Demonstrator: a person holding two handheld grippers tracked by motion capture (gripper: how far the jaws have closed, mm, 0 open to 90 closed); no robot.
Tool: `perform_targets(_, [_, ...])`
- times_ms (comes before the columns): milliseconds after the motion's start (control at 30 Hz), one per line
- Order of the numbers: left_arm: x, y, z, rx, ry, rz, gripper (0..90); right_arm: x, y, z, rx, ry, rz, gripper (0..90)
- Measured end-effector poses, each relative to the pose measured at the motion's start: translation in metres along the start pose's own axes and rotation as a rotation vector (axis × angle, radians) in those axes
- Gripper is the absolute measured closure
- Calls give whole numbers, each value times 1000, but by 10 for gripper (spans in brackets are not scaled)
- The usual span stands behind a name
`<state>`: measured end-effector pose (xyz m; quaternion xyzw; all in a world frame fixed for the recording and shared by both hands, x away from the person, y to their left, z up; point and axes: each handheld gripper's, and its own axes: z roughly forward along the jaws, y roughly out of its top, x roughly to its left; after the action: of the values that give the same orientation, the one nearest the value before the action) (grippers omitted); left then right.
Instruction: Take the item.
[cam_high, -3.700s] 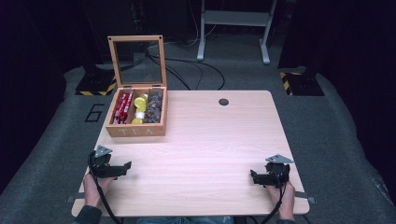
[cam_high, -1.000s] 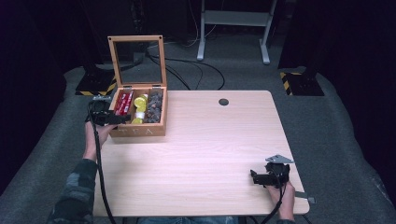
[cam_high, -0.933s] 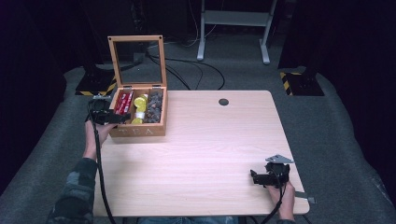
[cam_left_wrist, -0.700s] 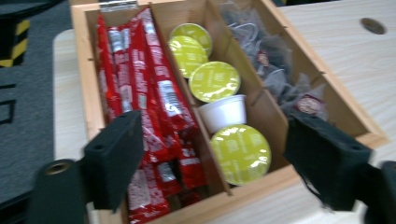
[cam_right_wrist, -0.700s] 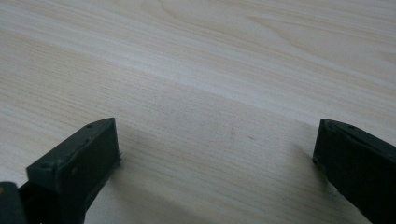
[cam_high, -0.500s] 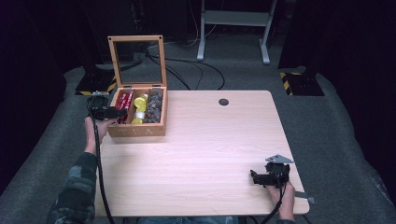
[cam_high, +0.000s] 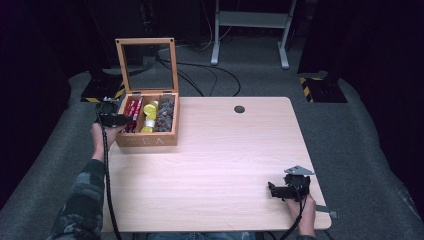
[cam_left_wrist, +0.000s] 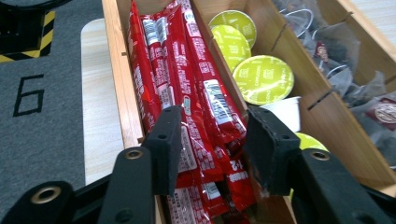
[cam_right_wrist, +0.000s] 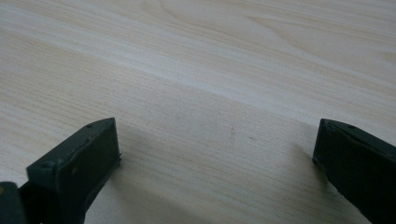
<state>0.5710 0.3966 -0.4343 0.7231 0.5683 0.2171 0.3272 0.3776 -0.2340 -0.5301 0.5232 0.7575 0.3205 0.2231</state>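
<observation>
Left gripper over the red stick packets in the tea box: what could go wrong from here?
1. The left gripper is open around several red stick packets packed tightly together; closing may pinch more than one.
2. One finger stands near the tea box wall, so it might catch the wood.
3. Lifting could drag neighbouring packets out.

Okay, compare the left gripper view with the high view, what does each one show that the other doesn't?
Left gripper view alone: print on the red stick packets, lids of the yellow-green capsules, and a "6" marked on the floor.

High view alone: the tea box's raised glass lid, the whole table, and the right gripper near the front right corner.

Both: the open wooden tea box with its three compartments, and the left gripper, open over the red packets.
</observation>
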Motion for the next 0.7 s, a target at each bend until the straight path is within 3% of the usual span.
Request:
perform_targets(333, [-5, 3, 10, -5, 40, 36, 629, 0, 0, 0, 0, 0, 1, 0])
perform_targets(500, [-7, 3, 15, 29, 52, 66, 648, 0, 0, 0, 0, 0, 0, 0])
perform_targets(700, [-8, 3, 17, 36, 69, 68, 687, 0, 0, 0, 0, 0, 1, 0])
